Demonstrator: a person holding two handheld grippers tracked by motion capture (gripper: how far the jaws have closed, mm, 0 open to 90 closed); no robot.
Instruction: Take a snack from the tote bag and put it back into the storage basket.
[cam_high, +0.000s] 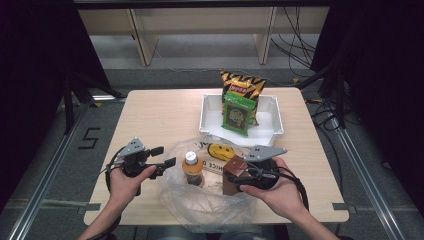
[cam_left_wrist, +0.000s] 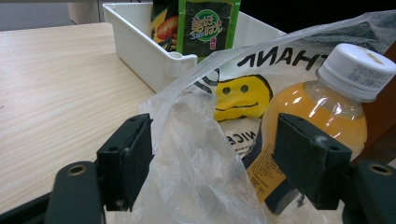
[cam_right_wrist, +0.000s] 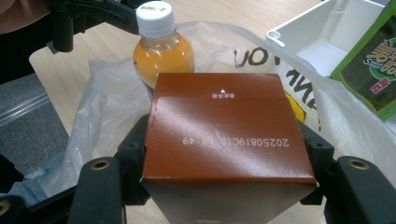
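Note:
A clear plastic bag (cam_high: 210, 205) with a yellow smiley print lies open at the table's near edge. An orange juice bottle (cam_high: 192, 167) with a white cap stands upright inside it. My right gripper (cam_high: 231, 174) is shut on a brown carton (cam_high: 235, 164) and holds it over the bag's right side; in the right gripper view the carton (cam_right_wrist: 224, 126) is clamped between both jaws, the bottle (cam_right_wrist: 161, 46) just beyond. My left gripper (cam_high: 164, 156) is open at the bag's left rim. In the left gripper view the bag's film (cam_left_wrist: 196, 154) lies loose between the wide jaws, the bottle (cam_left_wrist: 322, 102) behind.
A white tray (cam_high: 207, 120) stands behind the bag, holding a yellow-and-black chips bag (cam_high: 242, 84) and a green seaweed packet (cam_high: 237, 114) that lean against its back wall. Bare tabletop (cam_high: 150, 115) stretches to the left. Cables lie on the floor beyond.

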